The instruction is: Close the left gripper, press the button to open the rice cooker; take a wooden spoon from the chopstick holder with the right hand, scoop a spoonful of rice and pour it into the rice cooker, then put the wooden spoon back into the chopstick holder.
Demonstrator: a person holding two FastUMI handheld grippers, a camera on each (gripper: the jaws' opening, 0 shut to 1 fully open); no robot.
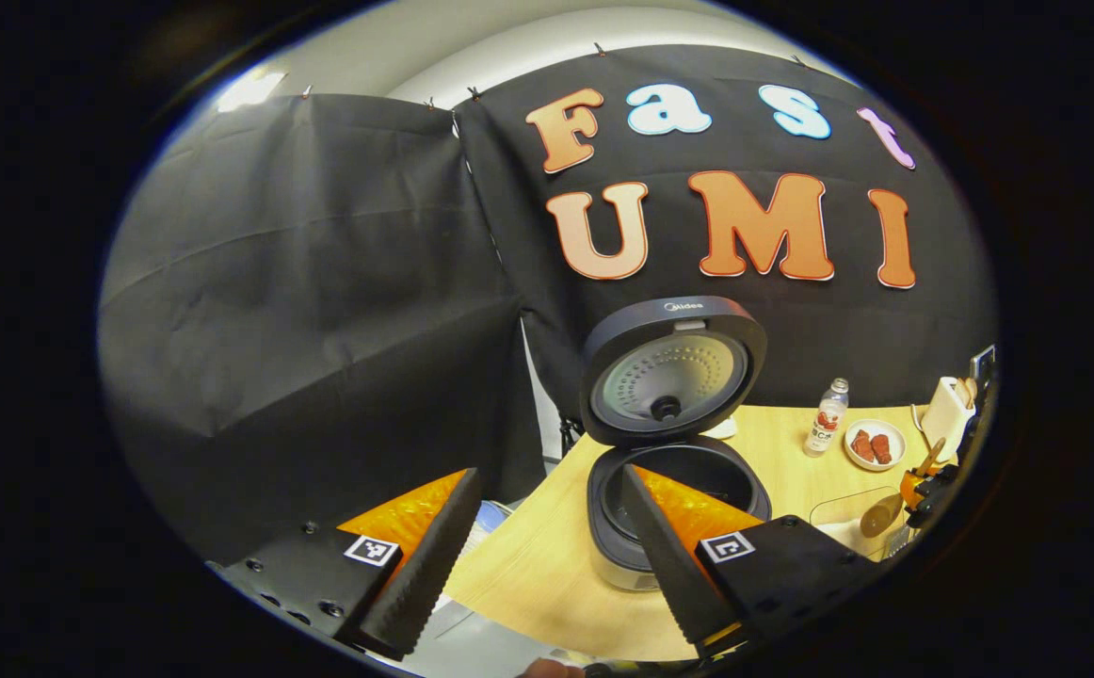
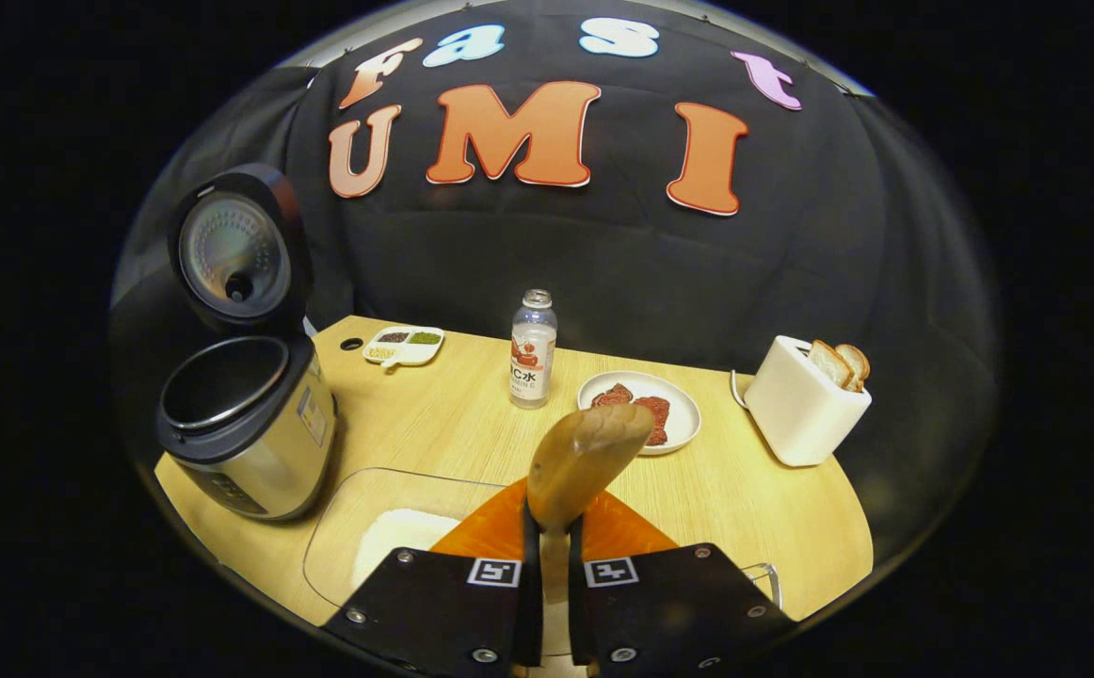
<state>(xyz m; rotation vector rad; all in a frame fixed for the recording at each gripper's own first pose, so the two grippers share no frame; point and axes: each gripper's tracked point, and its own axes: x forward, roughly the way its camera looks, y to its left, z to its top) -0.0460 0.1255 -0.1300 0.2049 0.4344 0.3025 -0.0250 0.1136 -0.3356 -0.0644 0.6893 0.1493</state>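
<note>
The rice cooker (image 1: pixel 669 471) stands on the wooden table with its lid (image 1: pixel 669 377) swung up and the dark inner pot bare. My left gripper (image 1: pixel 547 471) hovers open in front of it, its right finger overlapping the pot's rim, nothing between the fingers. My right gripper (image 2: pixel 547 516) is shut on the handle of the wooden spoon (image 2: pixel 585 461), whose bowl sticks up and forward with no rice showing on it. Below it lies a glass dish (image 2: pixel 349 513) of white rice (image 2: pixel 401 541). The cooker (image 2: pixel 246 424) sits to its left. The right gripper (image 1: pixel 924 485) and spoon (image 1: pixel 879 515) also appear at the far right.
Behind the spoon are a clear bottle (image 2: pixel 533 348), a white plate (image 2: pixel 683 419) with red pieces, a white toaster (image 2: pixel 806 400) holding bread and a small divided dish (image 2: pixel 404 346). The table's front edge (image 2: pixel 227 556) curves close under the glass dish.
</note>
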